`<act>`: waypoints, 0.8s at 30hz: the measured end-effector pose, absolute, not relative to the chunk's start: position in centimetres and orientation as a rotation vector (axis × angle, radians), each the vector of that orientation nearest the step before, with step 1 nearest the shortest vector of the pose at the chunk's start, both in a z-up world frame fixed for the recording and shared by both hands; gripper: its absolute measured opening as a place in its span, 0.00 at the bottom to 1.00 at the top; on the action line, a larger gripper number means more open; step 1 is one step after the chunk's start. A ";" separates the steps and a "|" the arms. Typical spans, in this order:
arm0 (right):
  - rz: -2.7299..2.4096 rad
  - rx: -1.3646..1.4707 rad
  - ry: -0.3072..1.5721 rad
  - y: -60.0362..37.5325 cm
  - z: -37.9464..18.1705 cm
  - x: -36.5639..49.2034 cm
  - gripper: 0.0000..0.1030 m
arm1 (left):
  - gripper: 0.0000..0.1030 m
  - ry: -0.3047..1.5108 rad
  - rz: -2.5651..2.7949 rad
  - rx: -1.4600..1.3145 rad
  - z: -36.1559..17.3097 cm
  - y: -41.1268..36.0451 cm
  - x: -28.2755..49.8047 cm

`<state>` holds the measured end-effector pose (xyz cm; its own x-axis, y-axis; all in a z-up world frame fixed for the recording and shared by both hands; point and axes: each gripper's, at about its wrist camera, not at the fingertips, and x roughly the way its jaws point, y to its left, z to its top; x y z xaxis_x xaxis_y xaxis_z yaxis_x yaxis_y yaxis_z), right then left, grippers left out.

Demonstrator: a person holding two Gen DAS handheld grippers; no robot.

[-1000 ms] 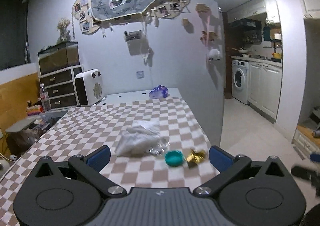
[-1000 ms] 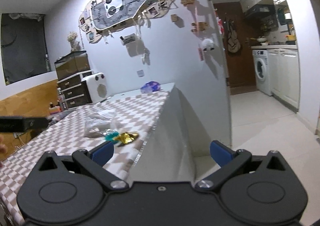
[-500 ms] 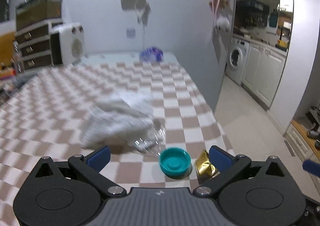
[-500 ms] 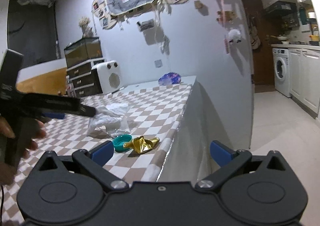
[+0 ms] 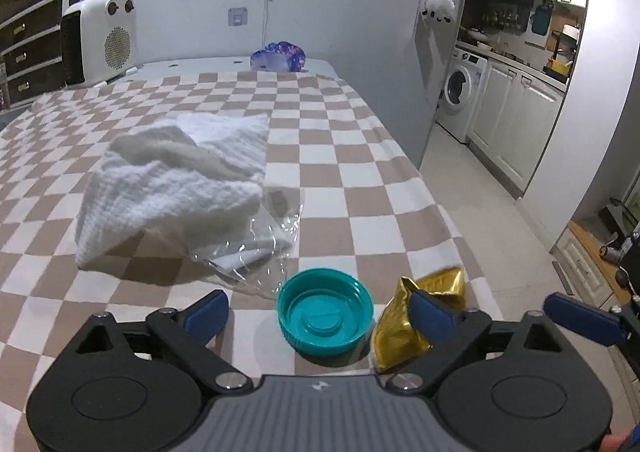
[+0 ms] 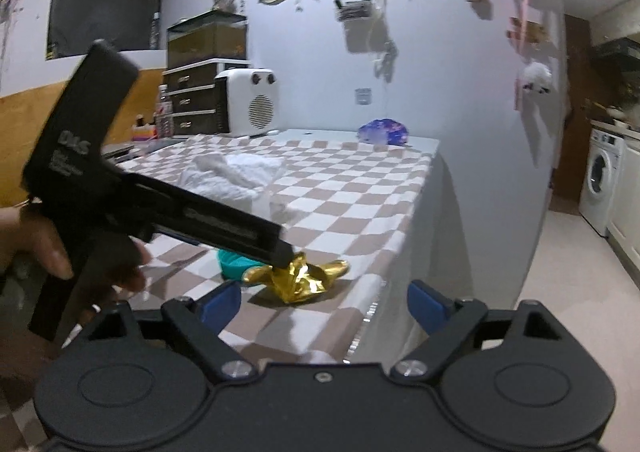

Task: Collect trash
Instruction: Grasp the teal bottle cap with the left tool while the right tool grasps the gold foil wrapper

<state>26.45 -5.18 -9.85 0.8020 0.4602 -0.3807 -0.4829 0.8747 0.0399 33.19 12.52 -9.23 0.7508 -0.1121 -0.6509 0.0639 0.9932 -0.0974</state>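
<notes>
You have collected nothing yet: your left gripper [image 5: 320, 312], its wide jaws just closing a little, straddles the teal cap [image 5: 325, 318] without pinching it, the right gripper [image 6: 324, 302] gapes empty, and the gold wrapper [image 5: 404, 326], clear plastic [image 5: 264, 248] and white cloth [image 5: 176, 180] remain on the table [image 5: 340, 172].

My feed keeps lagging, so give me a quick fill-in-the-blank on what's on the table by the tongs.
1. The cap lying open side up is ____ in colour.
2. The crumpled wrapper right of the cap is ____.
3. The white cloth lies partly on clear ____.
4. The tablecloth has a ____ pattern.

Missing words: teal; gold; plastic; checkered
</notes>
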 end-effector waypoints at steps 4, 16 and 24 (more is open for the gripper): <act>0.539 -0.094 0.387 -3.9 -10.0 26.6 0.79 | 0.85 0.701 -0.107 -0.117 -9.2 13.1 33.1; 0.575 -0.037 0.393 -3.8 -9.6 29.1 0.69 | 0.82 0.663 -0.142 -0.284 -8.8 14.9 32.6; 0.567 -0.089 0.386 -2.5 -9.8 29.6 0.63 | 0.81 0.655 -0.125 -0.311 -8.7 15.5 32.6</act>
